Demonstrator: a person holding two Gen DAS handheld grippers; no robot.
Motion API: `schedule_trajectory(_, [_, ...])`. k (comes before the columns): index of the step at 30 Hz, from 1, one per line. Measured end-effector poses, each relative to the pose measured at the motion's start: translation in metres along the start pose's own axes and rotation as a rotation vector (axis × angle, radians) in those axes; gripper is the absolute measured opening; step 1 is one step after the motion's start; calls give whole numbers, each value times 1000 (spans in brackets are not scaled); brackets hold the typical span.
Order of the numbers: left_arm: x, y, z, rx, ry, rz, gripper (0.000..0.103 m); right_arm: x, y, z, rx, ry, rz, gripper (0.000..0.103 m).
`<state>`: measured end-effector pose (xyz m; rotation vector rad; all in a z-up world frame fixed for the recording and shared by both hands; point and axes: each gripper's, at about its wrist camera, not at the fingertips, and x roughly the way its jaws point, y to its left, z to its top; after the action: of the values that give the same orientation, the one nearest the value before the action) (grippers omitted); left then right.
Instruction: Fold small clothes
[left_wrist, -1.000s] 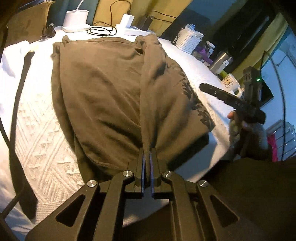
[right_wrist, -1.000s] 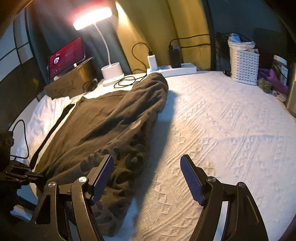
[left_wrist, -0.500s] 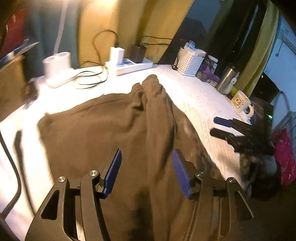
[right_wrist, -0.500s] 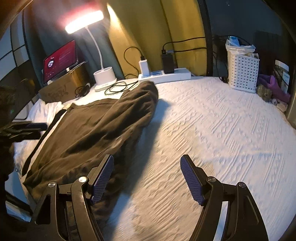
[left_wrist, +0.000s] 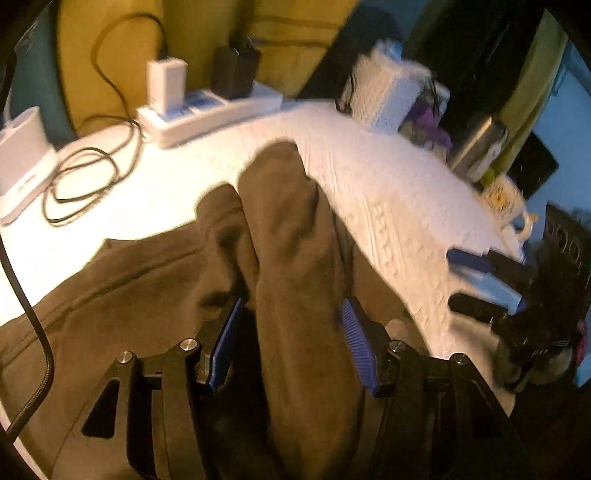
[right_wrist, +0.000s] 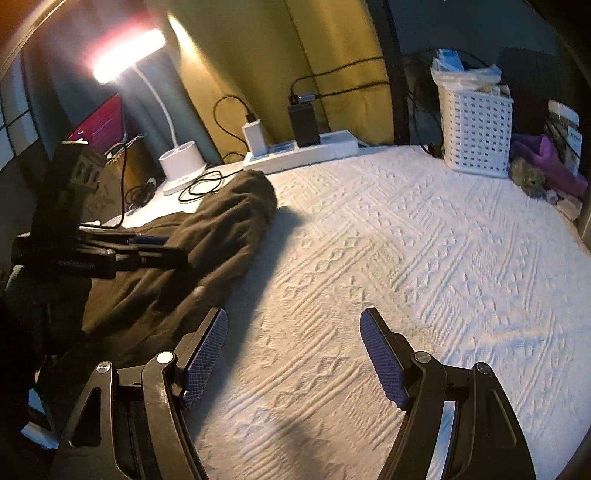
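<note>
I count one garment, a brown sweatshirt (right_wrist: 207, 236), heaped along the left side of the white textured bedspread (right_wrist: 424, 258), and two tongs, both mine. My left tongs (left_wrist: 291, 339) are spread open, the blue pads (left_wrist: 356, 343) either side of a raised fold of the sweatshirt (left_wrist: 291, 258) without pinching it; that view is blurred, so I cannot tell whether the pads touch the cloth. My right tongs (right_wrist: 293, 356) are also wide open, holding nothing, over bare bedspread just right of the garment.

Along the far edge of the bed, from the left: one lit desk lamp (right_wrist: 173, 110) with a white base, a loop of black cable (right_wrist: 201, 186) beside it, and one white power strip (right_wrist: 301, 153) carrying two chargers, a white one (right_wrist: 254, 138) and a black one (right_wrist: 303, 124). Further right stands one white lattice basket (right_wrist: 476, 129), with some purple cloth (right_wrist: 546, 162) by the far right corner. In the left view one metal flask (left_wrist: 476, 147) and one patterned mug (left_wrist: 506, 201) sit at the right edge.

The body of my left tongs hides part of the sweatshirt in the right view, and its near end is cut off by the frame. A reddish screen (right_wrist: 101, 123) behind the lamp is too dim to read.
</note>
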<state>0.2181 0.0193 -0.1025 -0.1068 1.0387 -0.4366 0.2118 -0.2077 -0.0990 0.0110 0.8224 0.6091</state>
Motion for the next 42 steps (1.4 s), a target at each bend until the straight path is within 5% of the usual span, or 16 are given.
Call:
schedule_trajectory(3, [3, -6, 0, 23, 9, 11, 55, 6, -9, 1, 44, 22, 22, 76])
schedule_trajectory(5, [-3, -14, 2, 31, 0, 6, 30, 6, -12, 1, 60, 23, 39, 76])
schedule_trajectory(8, [-20, -29, 1, 82, -43, 42, 9, 5, -13, 1, 64, 20, 40, 76])
schedule_trajectory(20, [-81, -54, -7, 149, -194, 88, 6, -7, 24, 7, -19, -7, 9, 76])
schedule_trajectory(29, [-122, -12, -27, 91, -218, 193, 6, -13, 85, 13, -107, -37, 61, 76])
schedule_trajectory(39, [-115, 46, -70, -166, -171, 110, 15, 33, 125, -17, -196, 101, 20, 76])
schedule_trajectory(41, [-119, 41, -86, -164, -163, 98, 48, 32, 121, -17, -180, 104, 14, 76])
schedule_trajectory(42, [-122, 38, -94, -169, -156, 89, 56, 32, 120, -17, -178, 102, 10, 76])
